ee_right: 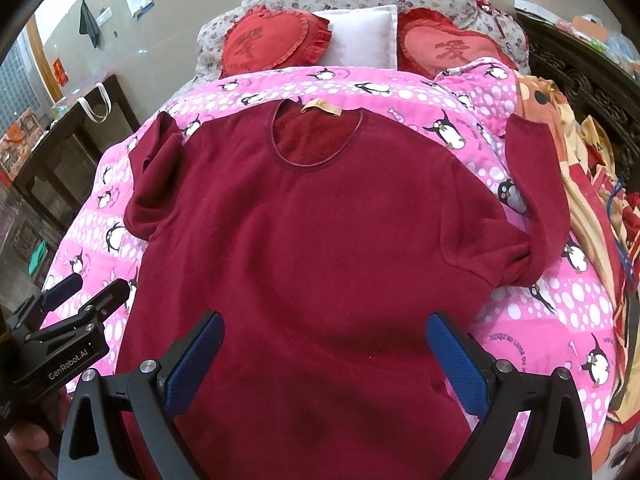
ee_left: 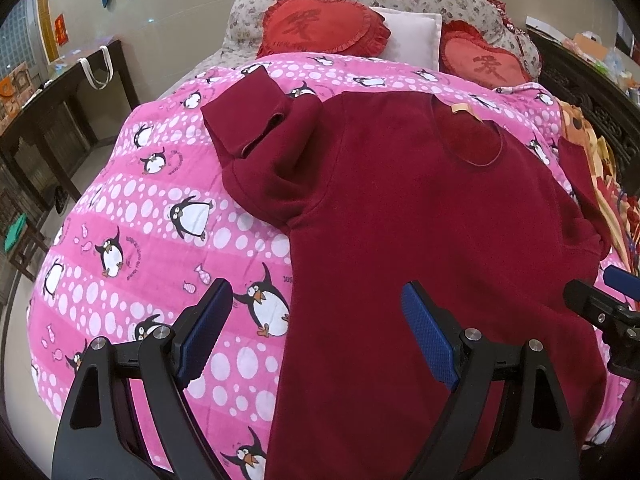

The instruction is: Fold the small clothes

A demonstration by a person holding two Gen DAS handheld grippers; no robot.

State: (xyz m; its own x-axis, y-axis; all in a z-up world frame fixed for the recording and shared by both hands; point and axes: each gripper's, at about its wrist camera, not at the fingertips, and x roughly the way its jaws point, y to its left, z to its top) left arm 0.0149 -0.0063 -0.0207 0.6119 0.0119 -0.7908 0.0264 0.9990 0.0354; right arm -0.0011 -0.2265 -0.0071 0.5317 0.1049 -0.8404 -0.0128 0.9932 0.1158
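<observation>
A dark red long-sleeved sweater [ee_right: 320, 232] lies spread flat on the pink penguin quilt [ee_right: 440, 92], neckline and tan label [ee_right: 322, 109] toward the pillows. Its left sleeve [ee_left: 256, 120] is bent back on itself; its right sleeve [ee_right: 536, 184] angles up along the quilt's right side. My left gripper [ee_left: 316, 328] hovers open over the sweater's lower left edge, one finger above the quilt, the other above the fabric. My right gripper [ee_right: 324, 356] is open above the sweater's lower middle, holding nothing. The left gripper [ee_right: 86, 290] also shows at the left of the right wrist view.
Two red heart cushions [ee_right: 276, 40] and a white pillow [ee_right: 360, 36] lie at the head of the bed. A patterned blanket [ee_right: 588, 184] is heaped along the right side. A dark wooden table [ee_left: 52, 108] stands to the left of the bed.
</observation>
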